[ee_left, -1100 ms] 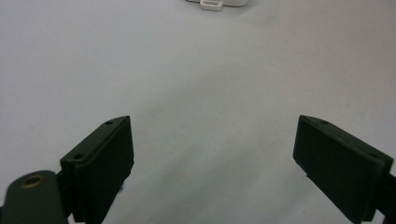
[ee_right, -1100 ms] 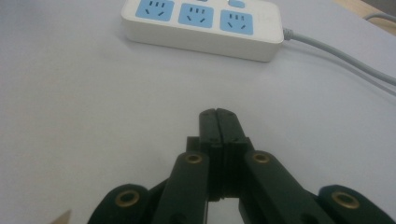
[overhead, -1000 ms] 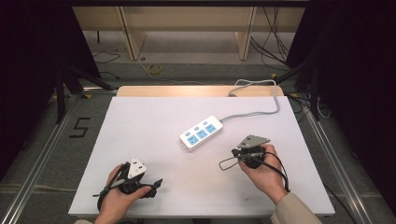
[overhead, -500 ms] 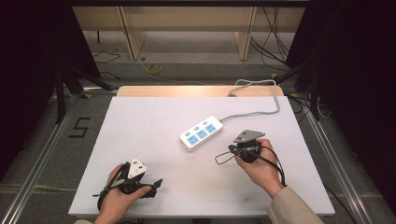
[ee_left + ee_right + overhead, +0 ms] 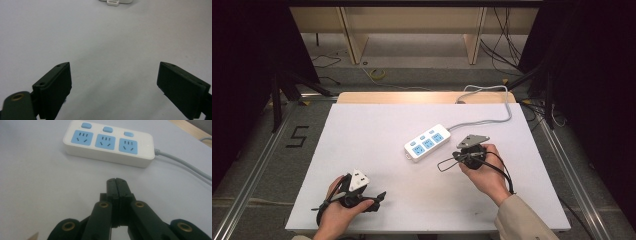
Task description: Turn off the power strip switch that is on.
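White power strip [image 5: 427, 143] lies flat near the middle of the white table [image 5: 362, 130], slightly right of centre, three blue sockets facing up; its grey cable [image 5: 492, 117] runs off toward the far right edge. Right gripper [image 5: 116, 182]: jaws pressed together, nothing between them, tips just near of the strip's long side, not touching it. In the high view it sits in the right hand [image 5: 484, 172], just right of the strip. Left gripper [image 5: 113, 82]: jaws spread wide, empty, over bare table at near left, well apart from the strip.
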A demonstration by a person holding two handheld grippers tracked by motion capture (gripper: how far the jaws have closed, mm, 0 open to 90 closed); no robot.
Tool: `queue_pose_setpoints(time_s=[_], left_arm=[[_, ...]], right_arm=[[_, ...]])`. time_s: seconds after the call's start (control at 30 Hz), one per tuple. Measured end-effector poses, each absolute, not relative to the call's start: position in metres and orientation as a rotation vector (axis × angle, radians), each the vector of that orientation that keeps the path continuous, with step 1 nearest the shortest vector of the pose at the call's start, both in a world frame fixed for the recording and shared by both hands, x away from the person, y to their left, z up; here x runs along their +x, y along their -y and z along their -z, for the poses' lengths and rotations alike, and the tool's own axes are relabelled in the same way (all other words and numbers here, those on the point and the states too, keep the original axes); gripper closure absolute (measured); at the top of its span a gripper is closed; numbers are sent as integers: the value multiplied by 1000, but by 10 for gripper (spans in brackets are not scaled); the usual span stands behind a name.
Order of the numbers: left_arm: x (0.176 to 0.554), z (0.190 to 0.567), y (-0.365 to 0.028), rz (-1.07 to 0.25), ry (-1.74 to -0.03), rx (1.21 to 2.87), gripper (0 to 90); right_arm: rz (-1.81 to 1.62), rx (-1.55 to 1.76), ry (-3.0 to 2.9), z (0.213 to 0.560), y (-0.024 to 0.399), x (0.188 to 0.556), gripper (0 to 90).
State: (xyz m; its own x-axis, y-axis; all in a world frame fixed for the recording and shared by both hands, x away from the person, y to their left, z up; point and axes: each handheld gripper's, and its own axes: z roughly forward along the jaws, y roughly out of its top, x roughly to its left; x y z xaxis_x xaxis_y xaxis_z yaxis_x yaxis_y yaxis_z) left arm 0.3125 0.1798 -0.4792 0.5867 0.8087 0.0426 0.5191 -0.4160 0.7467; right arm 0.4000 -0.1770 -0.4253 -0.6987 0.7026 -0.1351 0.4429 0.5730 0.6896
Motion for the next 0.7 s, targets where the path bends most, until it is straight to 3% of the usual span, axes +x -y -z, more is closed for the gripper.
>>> queue_pose_setpoints(time_s=[0.7], left_arm=[[312,479,-179,-525,-1050,2105,121]], right_arm=[[-883,920,-2429,423,164,415,900]])
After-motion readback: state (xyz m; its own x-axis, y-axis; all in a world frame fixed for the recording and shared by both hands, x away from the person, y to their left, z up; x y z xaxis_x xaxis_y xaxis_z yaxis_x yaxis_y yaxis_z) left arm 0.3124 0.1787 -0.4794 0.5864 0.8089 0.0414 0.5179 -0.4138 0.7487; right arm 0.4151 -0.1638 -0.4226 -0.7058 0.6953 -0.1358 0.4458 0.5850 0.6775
